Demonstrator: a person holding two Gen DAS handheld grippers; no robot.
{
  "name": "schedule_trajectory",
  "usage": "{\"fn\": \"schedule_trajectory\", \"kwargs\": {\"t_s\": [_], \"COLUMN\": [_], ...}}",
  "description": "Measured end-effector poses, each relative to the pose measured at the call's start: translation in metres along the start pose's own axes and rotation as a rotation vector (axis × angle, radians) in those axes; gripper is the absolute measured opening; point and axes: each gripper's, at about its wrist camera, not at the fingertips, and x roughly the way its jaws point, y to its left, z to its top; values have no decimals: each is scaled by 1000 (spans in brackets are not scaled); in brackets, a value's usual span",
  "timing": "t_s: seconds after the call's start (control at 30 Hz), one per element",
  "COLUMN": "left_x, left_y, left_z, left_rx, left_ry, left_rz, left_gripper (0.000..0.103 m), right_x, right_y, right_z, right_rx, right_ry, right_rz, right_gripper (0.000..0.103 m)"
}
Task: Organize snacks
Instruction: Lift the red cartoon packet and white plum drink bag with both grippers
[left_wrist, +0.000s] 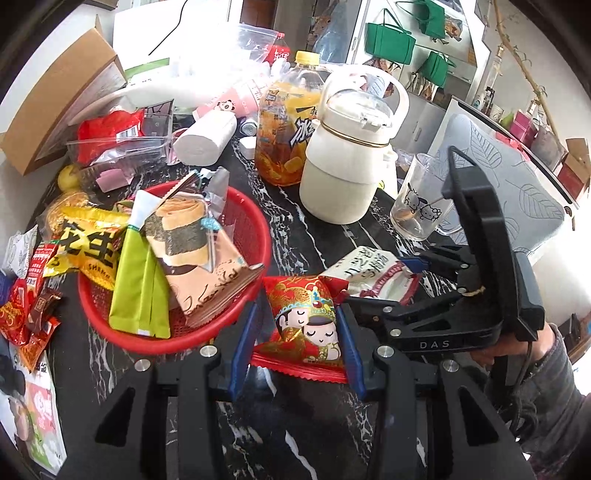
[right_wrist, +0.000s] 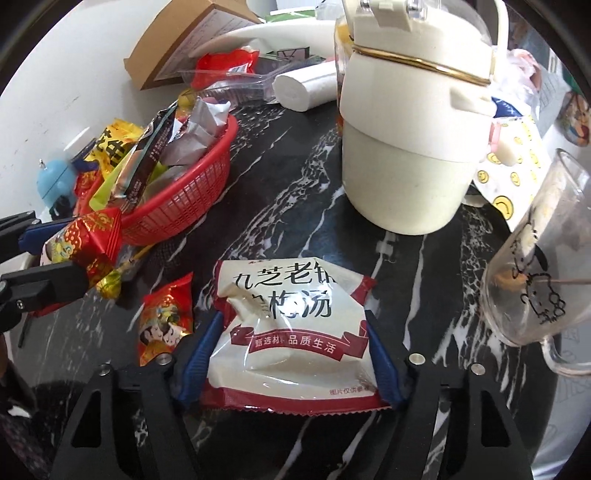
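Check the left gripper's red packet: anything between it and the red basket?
Nothing visible. The red cartoon-couple packet, pinched by the left gripper, sits just outside the red basket, whose near rim is open; snack packs fill its far side.

Red basket (left_wrist: 255, 236), black-and-white marbled table (left_wrist: 295, 236)

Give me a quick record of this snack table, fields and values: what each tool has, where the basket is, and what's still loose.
surface: black marble table
left tool: shut on red wedding-candy packet
right tool: white and red soup packet between its fingers, lying on the table; grip not clear
red basket: left of both packets, already holding several snack packs
loose snack: small red candy packet beside the white packet
nearby: cream kettle, glass mug
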Motion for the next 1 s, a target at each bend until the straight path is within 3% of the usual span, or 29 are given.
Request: {"fn": "schedule_trajectory", "kwargs": {"t_s": [0.43, 1.0], "left_x": [-22, -63], "left_y": [-9, -17], "left_z": [-26, -72], "left_rx": [3, -9], "left_ry": [-5, -45], "left_rz": [-8, -8], "left_gripper": [42, 42], "right_x": [-54, -98], "right_y": [11, 66], "right_z": [-31, -87], "right_rx": [85, 144], "right_ry": [-86, -143], "right_rz": [-53, 15], "right_gripper": [68, 68]}}
